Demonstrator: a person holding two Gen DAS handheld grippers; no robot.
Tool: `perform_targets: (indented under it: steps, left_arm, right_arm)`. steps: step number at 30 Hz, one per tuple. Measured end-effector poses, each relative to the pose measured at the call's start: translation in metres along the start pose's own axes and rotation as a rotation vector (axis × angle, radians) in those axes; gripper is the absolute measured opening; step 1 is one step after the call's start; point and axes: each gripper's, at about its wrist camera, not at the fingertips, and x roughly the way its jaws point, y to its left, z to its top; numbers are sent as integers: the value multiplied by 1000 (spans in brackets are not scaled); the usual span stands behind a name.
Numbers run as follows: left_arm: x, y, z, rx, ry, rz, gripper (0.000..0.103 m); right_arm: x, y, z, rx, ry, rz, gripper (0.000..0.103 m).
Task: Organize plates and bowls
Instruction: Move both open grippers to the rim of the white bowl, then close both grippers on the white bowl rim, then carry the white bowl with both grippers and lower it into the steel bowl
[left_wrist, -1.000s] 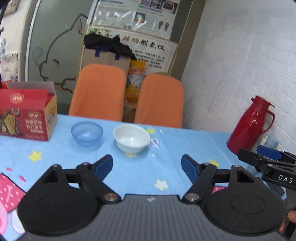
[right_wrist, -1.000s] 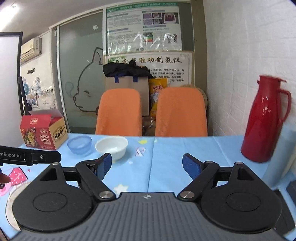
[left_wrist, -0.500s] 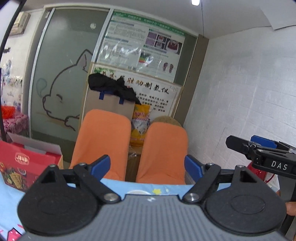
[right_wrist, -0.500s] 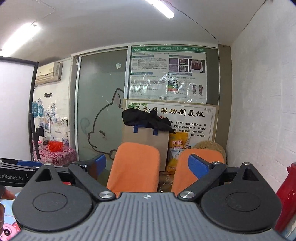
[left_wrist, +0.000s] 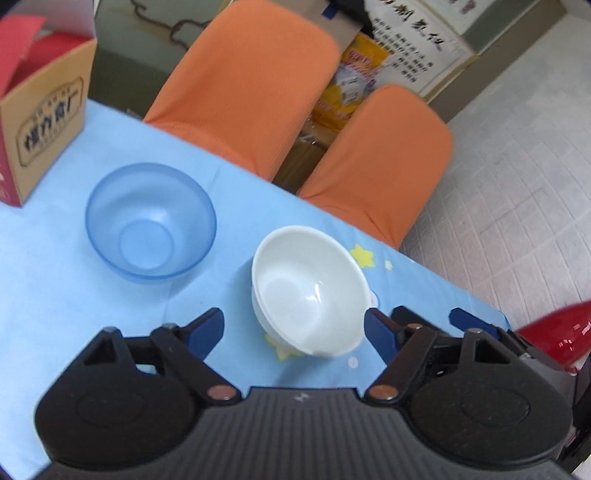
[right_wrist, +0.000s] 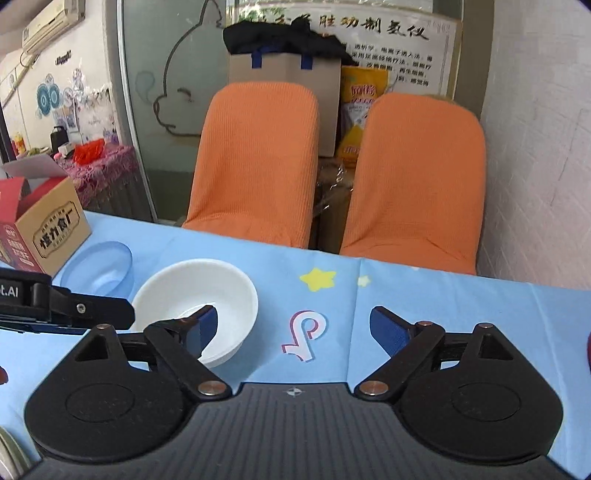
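Two claws, left claw (left_wrist: 293, 330) and right claw (right_wrist: 291, 330), hover spread apart and empty over the bench (left_wrist: 48, 295); white bowl (left_wrist: 310, 291), beside blue bowl (left_wrist: 150, 220), sits between the left jaws, best gripped squarely across its rim.

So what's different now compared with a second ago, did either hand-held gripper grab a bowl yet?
Not yet. Both swung up toward the wall, then dipped back down nearer the table. The left hand-held gripper now hangs over the white bowl, its jaws just closing a little but not gripping. The right hand-held gripper is open and empty. The white bowl and blue bowl haven't moved.
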Motion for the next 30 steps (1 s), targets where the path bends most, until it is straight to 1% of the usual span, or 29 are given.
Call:
perform_targets:
  steps: [1, 3, 5, 6, 8, 9, 11, 12, 13, 14, 15, 16, 20, 23, 27, 30]
  left_arm:
    - [6, 0, 2, -13, 3, 16, 74]
    - [18, 1, 6, -54, 23, 31, 72]
    - [27, 4, 6, -90, 46, 40, 64]
    - [30, 5, 5, -98, 48, 38, 63]
    - [33, 5, 4, -99, 37, 57, 54]
    - [34, 5, 4, -99, 33, 60, 51]
    - [37, 9, 5, -116, 43, 55, 39]
    - [40, 12, 4, -121, 52, 51, 37]
    - [42, 14, 2, -125, 63, 44, 32]
    - [43, 15, 0, -121, 78, 35, 23]
    - [41, 15, -3, -111, 74, 28, 22]
    - [38, 13, -5, -87, 70, 34, 20]
    - [17, 7, -9, -34, 40, 10, 20]
    - [-7, -6, -14, 17, 8, 0, 20]
    - [-42, -24, -33, 63, -20, -30, 20]
    - [-65, -34, -56, 89, -23, -57, 20]
  right_arm:
    - [8, 2, 1, -11, 14, 6, 103]
    - [21, 6, 1, -30, 41, 14, 103]
    - [32, 9, 1, -53, 64, 27, 103]
    - [35, 12, 0, -67, 74, 30, 103]
    - [41, 16, 0, -84, 83, 33, 103]
    - [43, 17, 0, -87, 85, 35, 103]
    - [51, 19, 0, -93, 99, 54, 103]
    - [55, 20, -1, -93, 111, 71, 103]
    - [57, 22, -3, -91, 121, 88, 85]
    - [59, 24, -5, -85, 128, 107, 69]
    - [56, 25, -6, -76, 118, 127, 53]
    - [52, 26, -7, -78, 114, 128, 52]
    - [21, 32, -7, -110, 61, 145, 52]
    - [-8, 36, -4, -141, 22, 123, 52]
    - [-48, 38, -11, -149, -9, 93, 52]
    - [-76, 38, -25, -137, -20, 77, 52]
